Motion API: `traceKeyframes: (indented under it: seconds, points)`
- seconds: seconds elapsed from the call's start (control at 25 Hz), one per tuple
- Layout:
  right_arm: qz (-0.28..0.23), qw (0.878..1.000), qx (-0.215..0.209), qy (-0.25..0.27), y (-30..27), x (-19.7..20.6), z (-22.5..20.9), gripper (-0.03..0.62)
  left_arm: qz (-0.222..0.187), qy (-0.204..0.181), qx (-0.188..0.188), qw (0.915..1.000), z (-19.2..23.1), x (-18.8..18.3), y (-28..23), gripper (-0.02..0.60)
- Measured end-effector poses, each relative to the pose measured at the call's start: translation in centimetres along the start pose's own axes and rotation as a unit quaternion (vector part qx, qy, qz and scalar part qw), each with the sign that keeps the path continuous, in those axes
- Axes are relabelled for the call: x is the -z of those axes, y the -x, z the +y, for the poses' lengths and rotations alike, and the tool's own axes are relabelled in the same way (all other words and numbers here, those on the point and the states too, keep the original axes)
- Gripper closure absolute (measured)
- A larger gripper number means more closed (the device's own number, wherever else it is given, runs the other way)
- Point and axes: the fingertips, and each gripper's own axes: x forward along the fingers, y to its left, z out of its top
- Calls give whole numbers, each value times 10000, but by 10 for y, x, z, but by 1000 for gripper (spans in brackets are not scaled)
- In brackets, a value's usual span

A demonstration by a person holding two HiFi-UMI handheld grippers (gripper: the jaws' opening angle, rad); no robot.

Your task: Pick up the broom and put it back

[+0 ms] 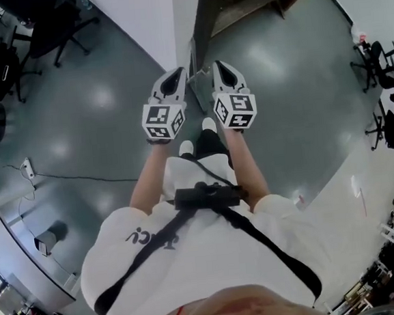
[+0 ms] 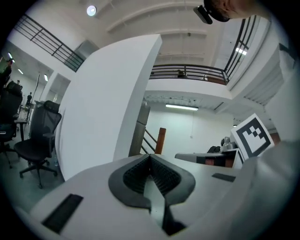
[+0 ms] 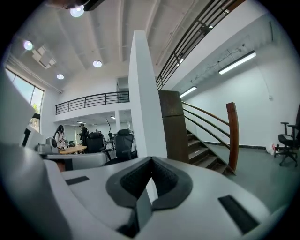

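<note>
Plainly, the left gripper (image 1: 175, 73) & right gripper (image 1: 218, 66) were side by side over the grey floor (image 1: 96, 100), pointed twd the end of the white wall (image 1: 171, 22) & the dark stair post (image 1: 207, 19). Left's jaws were pressed tight together w/ nothing betw. them, and right's were likewise closed & empty. Broom couldn't be made out in any view, so can't tell where it was; the person's shoes (image 1: 208, 125) showed just below the grippers in head view.

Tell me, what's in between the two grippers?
In the head view, only grey floor and the foot of the dark pillar show between the left gripper and the right gripper.
</note>
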Motion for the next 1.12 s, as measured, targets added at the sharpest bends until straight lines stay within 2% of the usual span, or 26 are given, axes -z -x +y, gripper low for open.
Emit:
traceKeyframes:
  seconds: [0.2, 0.4, 0.6, 0.92, 1.12]
  points:
    - [-210, 9997, 7, 146, 21, -20, 17, 588, -292, -501, -81, 9983, -7, -34, 16, 572]
    - [-657, 9971, -135, 362, 30, -50, 38, 588, -578, -683, -79, 9960, -18, -62, 20, 572]
    - [-597, 9969, -189, 472, 25, -48, 51, 588, -581, -614, -15, 9964, -19, -56, 22, 572]
    - [-412, 9983, 54, 409, 26, -35, 45, 588, -489, -487, 63, 9976, -21, -44, 25, 572]
    - [-328, 9987, 30, 395, 27, -25, 49, 588, -510, -405, 117, 9978, -20, -40, 26, 572]
